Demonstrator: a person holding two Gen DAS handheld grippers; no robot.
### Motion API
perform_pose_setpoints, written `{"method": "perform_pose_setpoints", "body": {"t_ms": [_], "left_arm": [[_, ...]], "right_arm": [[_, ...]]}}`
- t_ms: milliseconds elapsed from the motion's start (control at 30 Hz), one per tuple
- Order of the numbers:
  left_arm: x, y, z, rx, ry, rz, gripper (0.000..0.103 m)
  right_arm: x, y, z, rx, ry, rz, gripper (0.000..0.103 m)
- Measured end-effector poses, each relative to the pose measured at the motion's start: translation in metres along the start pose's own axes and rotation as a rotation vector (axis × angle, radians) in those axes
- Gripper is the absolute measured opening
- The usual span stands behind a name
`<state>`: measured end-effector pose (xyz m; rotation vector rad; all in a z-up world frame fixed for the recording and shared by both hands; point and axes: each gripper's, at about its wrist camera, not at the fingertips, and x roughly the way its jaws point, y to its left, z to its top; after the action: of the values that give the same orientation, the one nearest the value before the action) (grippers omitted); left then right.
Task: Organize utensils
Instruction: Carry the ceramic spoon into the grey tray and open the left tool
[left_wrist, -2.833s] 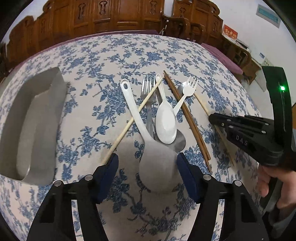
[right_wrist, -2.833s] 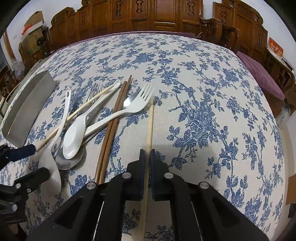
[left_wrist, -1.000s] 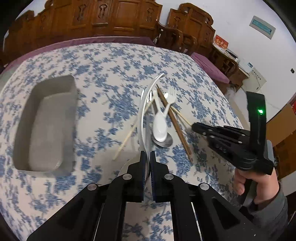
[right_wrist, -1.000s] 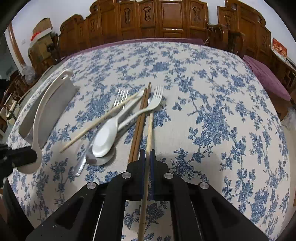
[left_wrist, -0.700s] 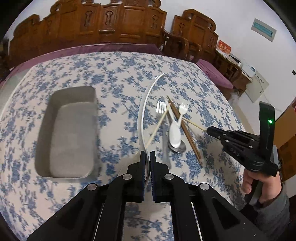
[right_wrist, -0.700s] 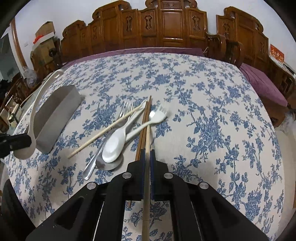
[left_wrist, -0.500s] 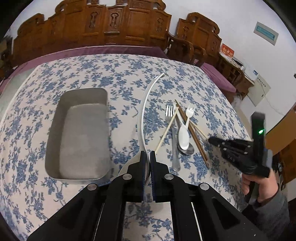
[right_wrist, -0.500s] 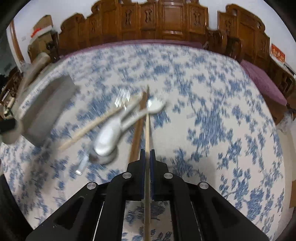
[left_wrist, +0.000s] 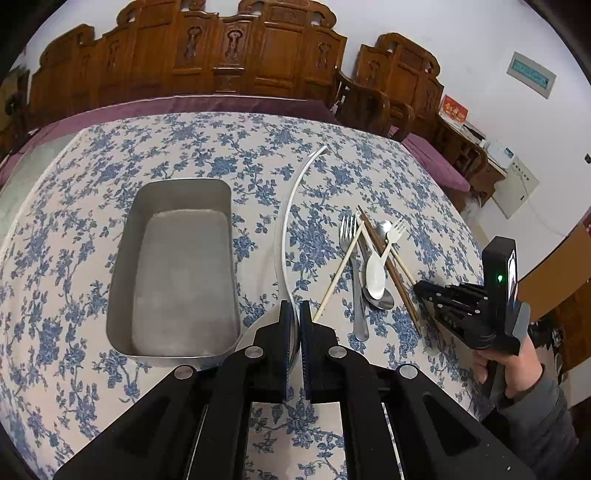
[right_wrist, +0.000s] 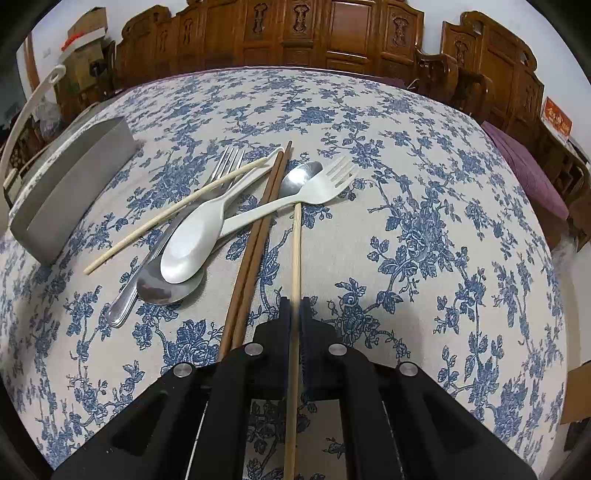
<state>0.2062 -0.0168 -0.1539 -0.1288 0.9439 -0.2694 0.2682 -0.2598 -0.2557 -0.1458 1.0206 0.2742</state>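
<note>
On the blue-flowered tabletop (left_wrist: 184, 147), my left hand-held gripper (left_wrist: 294, 317) is clamped on the bowl end of a white plastic rice paddle (left_wrist: 286, 221), whose long curved handle points away from me, toward the carved wooden chairs (left_wrist: 229, 55). It hangs just right of the rectangular metal tray (left_wrist: 122, 258), whose dull grey floor is bare.

My right hand-held gripper (right_wrist: 294, 314) is pressed together on a pale bamboo chopstick (right_wrist: 296, 251). Its long axis runs straight ahead, and its far tip reaches the white plastic fork (right_wrist: 295, 201); whether it slips under the fork I can't quite tell.

Left of that chopstick lie two dark brown chopsticks (right_wrist: 258, 236), side by side and nearly parallel to it, crossing over the fork's handle. Further left a white plastic spoon (right_wrist: 195, 240) rests in a shiny metal spoon (right_wrist: 162, 288), with a metal fork (right_wrist: 221, 166) and a second pale chopstick (right_wrist: 173, 214) slanting across the pile.
</note>
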Motion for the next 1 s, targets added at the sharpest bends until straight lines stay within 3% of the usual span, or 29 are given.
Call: {"method": "perform_pose_setpoints", "body": {"t_ms": [200, 433, 600, 800, 1000], "left_arm": [[-0.001, 0.013, 0.001, -0.009, -0.013, 0.004, 0.004], [-0.002, 0.037, 0.002, -0.035, -0.036, -0.006, 0.004], [0.001, 0.055, 0.005, -0.062, -0.047, -0.001, 0.004], [0.005, 0.075, 0.008, -0.089, -0.029, 0.018, 0.004], [0.017, 0.086, 0.008, -0.104, 0.001, 0.032, 0.004]], "right_arm": [[0.000, 0.000, 0.002, 0.002, 0.011, -0.045, 0.005], [-0.016, -0.030, 0.016, 0.098, 0.008, -0.142, 0.005], [-0.030, -0.031, 0.027, 0.081, -0.007, -0.181, 0.005], [-0.052, 0.005, 0.054, 0.015, -0.068, -0.150, 0.006], [-0.071, 0.071, 0.080, -0.050, -0.139, -0.041, 0.006]]}}
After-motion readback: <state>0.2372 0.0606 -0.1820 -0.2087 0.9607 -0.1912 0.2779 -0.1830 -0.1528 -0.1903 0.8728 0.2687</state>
